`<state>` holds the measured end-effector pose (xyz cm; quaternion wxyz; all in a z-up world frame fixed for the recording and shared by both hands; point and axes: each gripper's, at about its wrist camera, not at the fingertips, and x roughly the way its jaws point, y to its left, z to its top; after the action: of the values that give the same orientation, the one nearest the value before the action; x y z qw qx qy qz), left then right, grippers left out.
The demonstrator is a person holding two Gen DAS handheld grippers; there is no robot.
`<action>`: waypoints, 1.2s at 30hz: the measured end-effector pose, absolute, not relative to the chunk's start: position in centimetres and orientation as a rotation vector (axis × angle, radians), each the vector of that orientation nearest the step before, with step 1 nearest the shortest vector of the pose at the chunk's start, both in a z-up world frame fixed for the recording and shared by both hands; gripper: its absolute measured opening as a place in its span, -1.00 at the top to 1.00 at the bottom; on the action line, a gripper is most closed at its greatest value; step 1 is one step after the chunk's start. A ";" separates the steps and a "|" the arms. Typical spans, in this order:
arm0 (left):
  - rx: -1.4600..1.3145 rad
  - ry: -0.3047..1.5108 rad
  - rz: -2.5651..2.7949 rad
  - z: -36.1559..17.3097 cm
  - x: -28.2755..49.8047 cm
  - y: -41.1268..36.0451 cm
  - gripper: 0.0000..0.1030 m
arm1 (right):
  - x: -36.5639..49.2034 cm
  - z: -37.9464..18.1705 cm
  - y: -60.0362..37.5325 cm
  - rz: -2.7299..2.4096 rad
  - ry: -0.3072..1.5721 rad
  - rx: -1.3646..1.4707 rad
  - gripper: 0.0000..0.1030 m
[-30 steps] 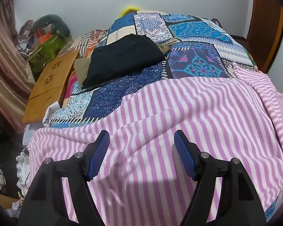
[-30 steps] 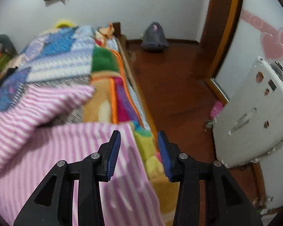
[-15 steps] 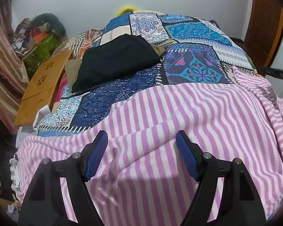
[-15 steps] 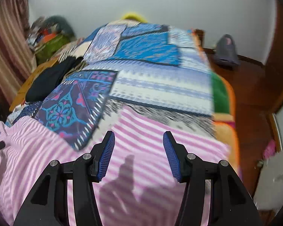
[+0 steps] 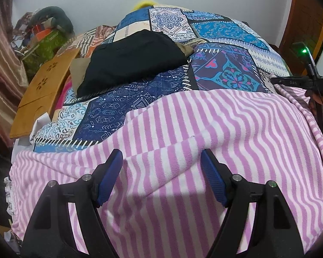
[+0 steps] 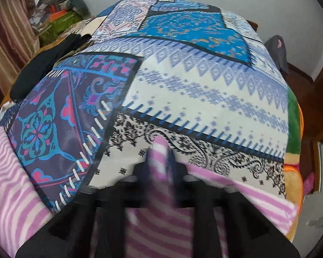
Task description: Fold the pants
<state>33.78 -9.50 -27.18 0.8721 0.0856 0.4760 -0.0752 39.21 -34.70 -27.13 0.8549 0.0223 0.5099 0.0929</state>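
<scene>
Pink-and-white striped pants (image 5: 204, 118) lie spread over the near half of a patchwork quilt (image 5: 226, 32). My left gripper (image 5: 161, 157) hangs open just above them, a raised fold of the fabric rising between its blue pads (image 5: 109, 172) without touching them. At the far right edge of the fabric my right gripper (image 5: 274, 81) is shut on the striped cloth. In the right wrist view, blurred, a pinch of the striped pants (image 6: 160, 148) stands up between the closed fingers of the right gripper (image 6: 161, 159), over the quilt (image 6: 204, 99).
A folded black garment (image 5: 135, 58) lies on a tan one farther up the bed. A wooden lap tray (image 5: 43, 90) leans at the bed's left side, with clutter and a curtain behind. To the right are wooden floor (image 6: 312, 111) and a grey bag (image 6: 277, 49).
My right gripper swung from the bed's right edge over the quilt, opened wider, then shut on the far edge of the striped pants. My left gripper sank slightly toward the fabric, still open.
</scene>
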 end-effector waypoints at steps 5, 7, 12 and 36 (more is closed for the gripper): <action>0.176 0.989 -0.172 -26.2 32.9 -10.3 -0.45 | 36.6 -23.8 -37.0 0.181 0.993 0.099 0.84; 0.180 0.983 -0.181 -25.6 32.5 -10.8 -0.45 | 34.6 -21.5 -38.1 0.172 0.940 0.117 0.84; 0.169 0.972 -0.233 -23.5 30.7 -12.6 -0.46 | 27.7 -15.1 -41.6 0.127 0.812 0.130 0.84; 0.293 0.982 -0.447 -22.4 19.3 -22.2 -0.74 | 6.4 -25.4 -51.0 -0.182 0.987 0.336 0.84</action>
<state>19.26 -22.18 -22.43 0.8477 0.1389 0.4659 -0.2120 6.45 -51.02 -25.37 0.8632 0.1603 0.4709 -0.0866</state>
